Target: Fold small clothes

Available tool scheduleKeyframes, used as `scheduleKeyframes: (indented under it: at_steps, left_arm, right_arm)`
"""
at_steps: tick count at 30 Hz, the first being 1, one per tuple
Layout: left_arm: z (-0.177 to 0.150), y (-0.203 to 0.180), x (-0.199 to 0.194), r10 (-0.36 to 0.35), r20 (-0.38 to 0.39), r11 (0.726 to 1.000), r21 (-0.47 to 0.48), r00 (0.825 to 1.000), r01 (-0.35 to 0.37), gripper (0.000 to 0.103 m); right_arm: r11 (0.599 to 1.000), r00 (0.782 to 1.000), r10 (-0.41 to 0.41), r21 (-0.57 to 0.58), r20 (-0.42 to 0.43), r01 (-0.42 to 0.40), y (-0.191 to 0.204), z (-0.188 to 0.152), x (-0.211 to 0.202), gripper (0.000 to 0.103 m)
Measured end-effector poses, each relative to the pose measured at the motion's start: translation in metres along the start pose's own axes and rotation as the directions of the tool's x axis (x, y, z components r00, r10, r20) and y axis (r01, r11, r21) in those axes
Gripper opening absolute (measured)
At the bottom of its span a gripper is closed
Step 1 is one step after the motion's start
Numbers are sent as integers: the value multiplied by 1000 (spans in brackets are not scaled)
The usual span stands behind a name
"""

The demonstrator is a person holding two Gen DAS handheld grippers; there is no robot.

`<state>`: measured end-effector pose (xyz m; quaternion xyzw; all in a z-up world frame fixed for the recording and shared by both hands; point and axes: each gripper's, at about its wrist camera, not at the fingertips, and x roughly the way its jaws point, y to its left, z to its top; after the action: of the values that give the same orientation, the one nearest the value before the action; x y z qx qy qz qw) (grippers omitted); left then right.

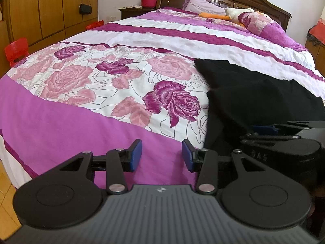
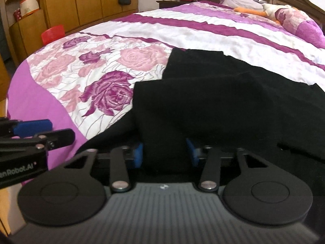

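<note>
Black garment (image 2: 213, 101) lies crumpled near the bed's (image 1: 61, 126) front edge, toward its right side. Right hand-held gripper (image 2: 164, 152) has black fabric between its blue pads, though contact is unclear. Left hand-held gripper (image 1: 161, 155) hangs released, empty, over the purple bedspread beside it.

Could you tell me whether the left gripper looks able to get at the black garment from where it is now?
Probably yes. The left gripper is open over bare bedspread, and the black garment lies just to its right with nothing between. The right gripper already straddles the near edge.
</note>
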<state>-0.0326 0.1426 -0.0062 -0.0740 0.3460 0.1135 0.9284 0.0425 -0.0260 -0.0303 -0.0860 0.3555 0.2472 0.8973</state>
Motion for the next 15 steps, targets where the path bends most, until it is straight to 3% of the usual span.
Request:
scheduleKeyframes:
  at_steps: [1,3,8,15]
  left_arm:
    - [0,0,0,1,0,1000,1,1000,-1,49]
    - [0,-1,-1,3,2,1000,4,1000,-3,49]
    - [2,-6,-4,-2,13,1000,13,1000,2,49]
    - [13,-20,-12,-12,43,999,52,999,10,49]
  right_arm:
    - [1000,1000,-2,10,3,2,-2,1,-1,21]
    - [999,1000,7,39,12,-7,-7,2,-4,18]
    - [991,993,72,109,94,-82,-26,7,-26,16]
    - [972,975,66,209,210,-111,-75,20,-73,15]
